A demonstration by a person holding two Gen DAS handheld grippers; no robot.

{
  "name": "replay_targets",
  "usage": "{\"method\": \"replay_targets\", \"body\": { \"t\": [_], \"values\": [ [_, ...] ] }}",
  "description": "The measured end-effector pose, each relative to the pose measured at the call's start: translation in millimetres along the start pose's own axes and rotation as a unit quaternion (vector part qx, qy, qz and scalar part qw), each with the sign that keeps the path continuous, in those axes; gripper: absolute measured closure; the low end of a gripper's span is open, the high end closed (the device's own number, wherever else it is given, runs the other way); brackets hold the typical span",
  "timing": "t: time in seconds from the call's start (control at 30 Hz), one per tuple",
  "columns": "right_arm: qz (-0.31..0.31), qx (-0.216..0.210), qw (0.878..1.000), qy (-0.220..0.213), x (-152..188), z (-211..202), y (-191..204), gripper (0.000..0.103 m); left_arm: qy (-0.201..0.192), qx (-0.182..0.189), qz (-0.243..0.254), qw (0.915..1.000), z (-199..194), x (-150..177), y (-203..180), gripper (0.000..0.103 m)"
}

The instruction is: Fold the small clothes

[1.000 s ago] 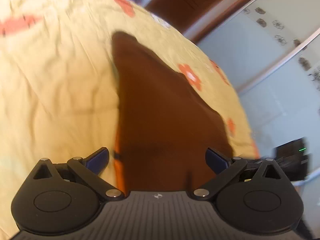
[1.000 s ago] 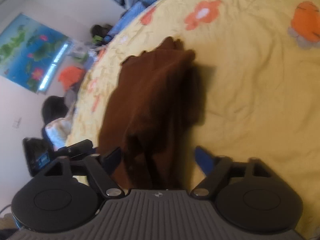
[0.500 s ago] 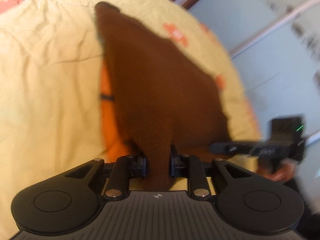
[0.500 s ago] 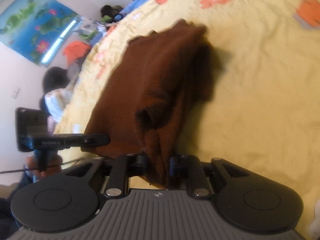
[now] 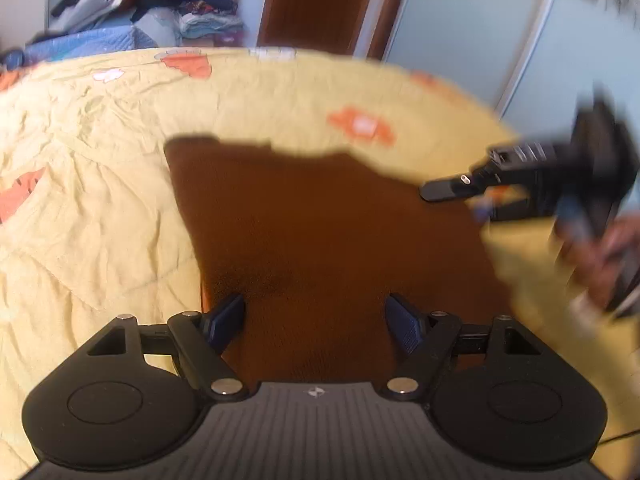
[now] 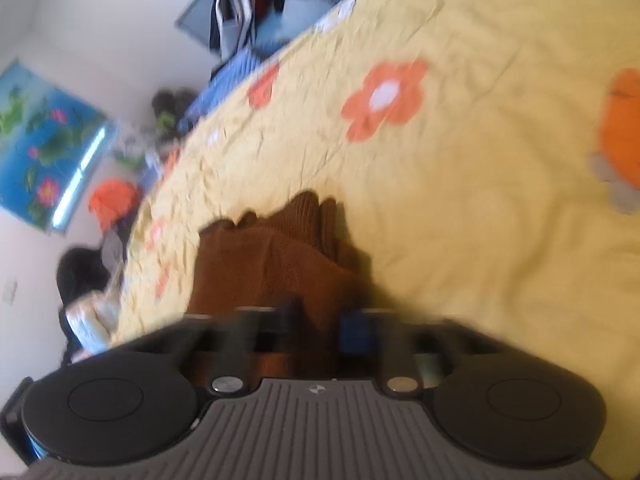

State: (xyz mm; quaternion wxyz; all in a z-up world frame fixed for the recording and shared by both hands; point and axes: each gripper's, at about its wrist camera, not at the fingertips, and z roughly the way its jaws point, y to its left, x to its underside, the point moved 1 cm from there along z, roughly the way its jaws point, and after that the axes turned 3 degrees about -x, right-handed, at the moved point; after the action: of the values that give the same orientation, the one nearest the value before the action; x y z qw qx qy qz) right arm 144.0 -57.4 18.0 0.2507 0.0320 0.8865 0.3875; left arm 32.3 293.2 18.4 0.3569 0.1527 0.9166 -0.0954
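A brown knitted garment lies flat on a yellow bedspread with orange flowers. My left gripper hovers over its near edge, open, with cloth below the fingers but nothing pinched. In the left wrist view my right gripper shows blurred at the garment's right edge, held by a hand. The right wrist view is blurred: the right gripper has its fingers close together with a fold of the brown garment between them. The bedspread stretches beyond.
A pile of clothes sits beyond the bed's far edge, beside a brown door and pale wardrobe panels. In the right wrist view a blue poster hangs on the wall and a person sits beside the bed.
My left gripper closed on the garment half a second ago and has since opened, leaving that side flat. The right gripper closed on the cloth and stays shut, moving quickly.
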Motion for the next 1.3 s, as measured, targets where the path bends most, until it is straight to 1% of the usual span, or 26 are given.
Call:
{"method": "replay_targets", "body": {
  "t": [0.03, 0.07, 0.1, 0.2, 0.23, 0.27, 0.3, 0.33, 0.37, 0.43, 0.5, 0.57, 0.6, 0.67, 0.7, 0.73, 0.77, 0.8, 0.83, 0.93, 1.0, 1.03, 1.1, 1.13, 1.23, 1.3],
  "values": [
    [-0.039, 0.017, 0.999, -0.007, -0.8, 5.7, 5.0, 0.087, -0.011, -0.014, 0.017, 0.9997, 2.2, 4.4, -4.4, 0.021],
    [-0.059, 0.035, 0.998, -0.008, -4.0, 9.6, 4.9, 0.092, -0.018, -0.015, 0.022, 0.9995, 2.2, 8.5, -5.0, 0.019],
    [-0.058, 0.045, 0.997, -0.009, -8.2, 12.6, -1.0, 0.093, -0.019, -0.013, 0.021, 0.9995, 1.4, 8.8, -4.3, 0.019],
    [-0.035, 0.042, 0.998, -0.014, -10.2, 9.3, -21.6, 0.093, -0.012, -0.007, 0.009, 0.9999, 0.9, 7.6, 0.5, 0.016],
    [-0.043, 0.046, 0.998, -0.014, -6.8, 6.9, -18.8, 0.089, -0.011, -0.007, 0.008, 0.9999, 1.2, 7.6, 1.7, 0.016],
    [-0.052, 0.052, 0.997, -0.016, -3.2, 2.4, -13.8, 0.073, -0.01, -0.006, 0.007, 0.9999, 2.2, 7.8, 2.0, 0.015],
    [-0.062, 0.063, 0.996, -0.023, 0.2, -3.0, -5.4, 0.066, -0.009, -0.006, 0.005, 0.9999, 2.8, 8.3, 3.1, 0.014],
    [-0.074, 0.076, 0.994, -0.04, 3.9, -12.0, 2.1, 0.052, -0.008, -0.005, 0.001, 1.0, 3.7, 9.0, 4.6, 0.013],
    [-0.09, 0.086, 0.99, -0.067, 9.5, -24.1, 10.1, 0.049, -0.007, -0.003, -0.004, 1.0, 4.8, 9.9, 6.2, 0.011],
    [-0.126, 0.09, 0.982, -0.108, 19.1, -44.1, 30.4, 0.049, -0.002, 0.001, -0.019, 0.9998, 5.7, 11.9, 9.9, 0.009],
    [-0.166, 0.078, 0.977, -0.111, 27.3, -51.8, 52.7, 0.048, 0.003, 0.008, -0.034, 0.9994, 7.1, 12.8, 13.4, 0.008],
    [-0.215, 0.073, 0.97, -0.092, 35.6, -45.0, 73.7, 0.038, 0.003, 0.008, -0.033, 0.9994, 7.2, 13.0, 13.3, 0.007],
    [-0.238, 0.076, 0.965, -0.078, 39.2, -36.5, 81.5, 0.036, 0.004, 0.007, -0.033, 0.9994, 7.8, 12.6, 12.6, 0.007],
    [-0.255, 0.094, 0.962, -0.028, 41.6, -10.0, 80.8, 0.033, 0.006, 0.008, -0.033, 0.9994, 7.3, 12.5, 12.7, 0.007],
    [-0.255, 0.117, 0.96, 0.002, 41.5, 9.0, 70.8, 0.034, 0.007, 0.008, -0.034, 0.9994, 7.1, 12.4, 12.9, 0.007],
    [-0.273, 0.132, 0.953, 0.003, 43.4, 22.0, 58.2, 0.024, 0.008, 0.009, -0.035, 0.9993, 6.6, 12.8, 12.8, 0.007],
    [-0.282, 0.121, 0.952, -0.01, 43.5, 25.1, 48.1, 0.016, 0.009, 0.009, -0.035, 0.9993, 6.1, 13.1, 12.2, 0.007],
    [-0.263, 0.11, 0.958, -0.016, 39.3, 24.0, 41.5, 0.016, 0.01, 0.006, -0.034, 0.9993, 6.7, 12.3, 11.3, 0.008],
    [-0.253, 0.113, 0.961, -0.01, 36.0, 23.6, 43.0, 0.016, 0.01, 0.005, -0.034, 0.9994, 5.3, 12.5, 10.7, 0.007],
    [-0.255, 0.135, 0.957, 0.003, 35.7, 20.9, 52.0, 0.017, 0.0, -0.006, -0.027, 0.9996, -4.2, 14.9, 8.5, 0.008],
    [-0.232, 0.13, 0.964, -0.015, 41.3, 0.5, 56.8, 0.019, -0.01, -0.014, -0.024, 0.9996, -14.5, 17.2, 8.9, 0.008],
    [-0.218, 0.119, 0.968, -0.027, 44.7, -12.9, 57.2, 0.019, -0.013, -0.01, -0.029, 0.9994, -21.1, 18.2, 11.0, 0.008],
    [-0.182, 0.076, 0.979, -0.044, 54.1, -44.5, 53.2, 0.013, -0.015, 0.032, -0.067, 0.9972, -33.6, 20.5, 22.8, 0.008],
    [-0.159, 0.054, 0.985, -0.047, 59.4, -57.0, 47.2, 0.009, -0.012, 0.059, -0.095, 0.9937, -37.9, 22.2, 31.1, 0.008],
    [-0.092, 0.02, 0.995, -0.013, 76.6, -74.5, 23.0, 0.008, 0.012, 0.144, -0.175, 0.9741, -38.7, 30.0, 53.7, 0.008],
    [-0.062, 0.01, 0.998, 0.019, 90.2, -72.1, 7.4, 0.009, 0.041, 0.189, -0.205, 0.9596, -28.5, 38.1, 59.1, 0.008]
  ]
}}
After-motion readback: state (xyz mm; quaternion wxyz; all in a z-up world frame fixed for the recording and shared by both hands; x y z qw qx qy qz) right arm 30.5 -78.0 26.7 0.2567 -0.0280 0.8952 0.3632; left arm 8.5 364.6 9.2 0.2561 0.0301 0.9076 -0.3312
